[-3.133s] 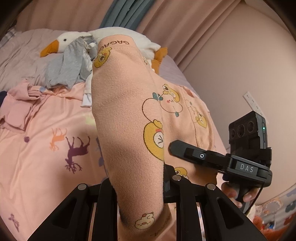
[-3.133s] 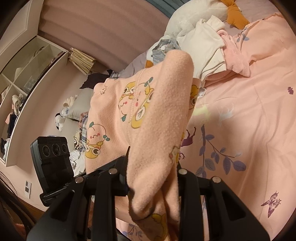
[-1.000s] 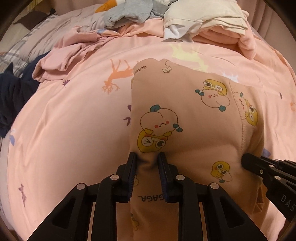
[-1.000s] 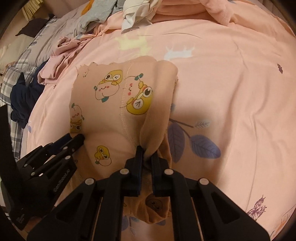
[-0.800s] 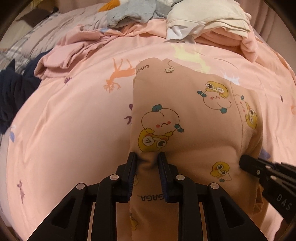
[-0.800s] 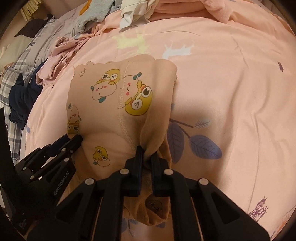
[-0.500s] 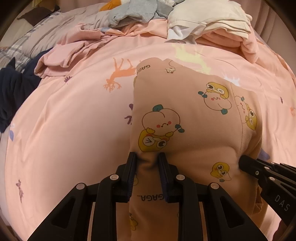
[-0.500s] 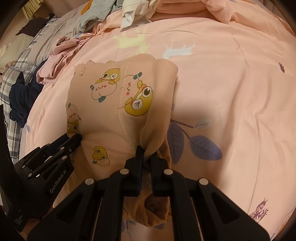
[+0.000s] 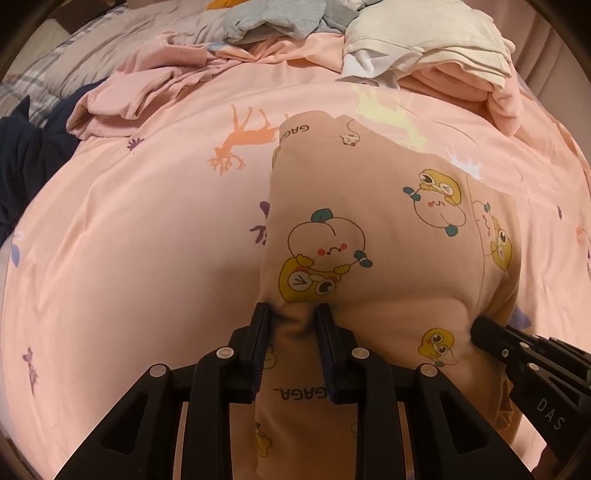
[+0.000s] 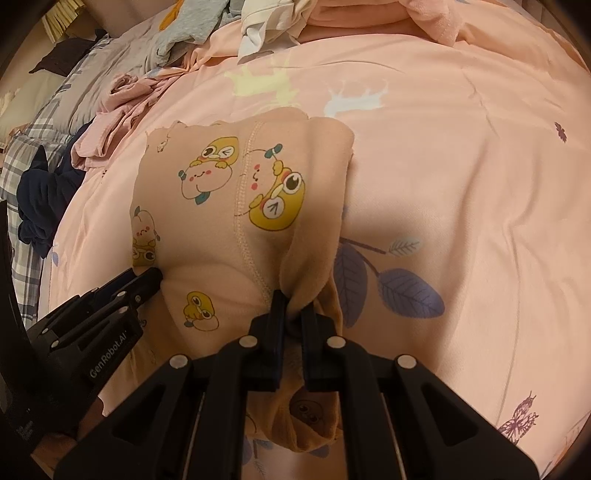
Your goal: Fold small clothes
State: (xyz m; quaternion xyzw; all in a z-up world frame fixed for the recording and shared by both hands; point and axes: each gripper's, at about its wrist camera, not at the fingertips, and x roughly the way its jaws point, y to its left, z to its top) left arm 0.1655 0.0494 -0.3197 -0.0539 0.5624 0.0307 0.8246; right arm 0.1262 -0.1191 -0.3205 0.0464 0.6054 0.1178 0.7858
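A small peach garment [image 9: 388,258] printed with yellow cartoon ducks and peaches lies partly spread on the pink bedspread [image 9: 140,258]. Its far edge rests flat on the bed and its near part rises to the grippers. My left gripper [image 9: 291,317] is shut on a bunched fold at the garment's near left edge. My right gripper [image 10: 293,310] is shut on a pinched fold at its near right edge [image 10: 306,280]. Each gripper shows in the other's view: the right gripper [image 9: 476,330] at lower right, the left gripper [image 10: 155,275] at lower left. More of the garment [image 10: 310,417] hangs below the right jaws.
At the back of the bed lie a cream and pink folded pile [image 9: 436,48], a grey garment [image 9: 280,18] and a crumpled pink one [image 9: 140,92]. Dark navy cloth [image 10: 40,195] and plaid bedding [image 10: 18,155] sit at the left. Bare bedspread [image 10: 461,184] stretches right of the garment.
Earlier the garment hung in the air between both grippers; since then it was lowered onto the bed. Over the last second nothing has visibly moved.
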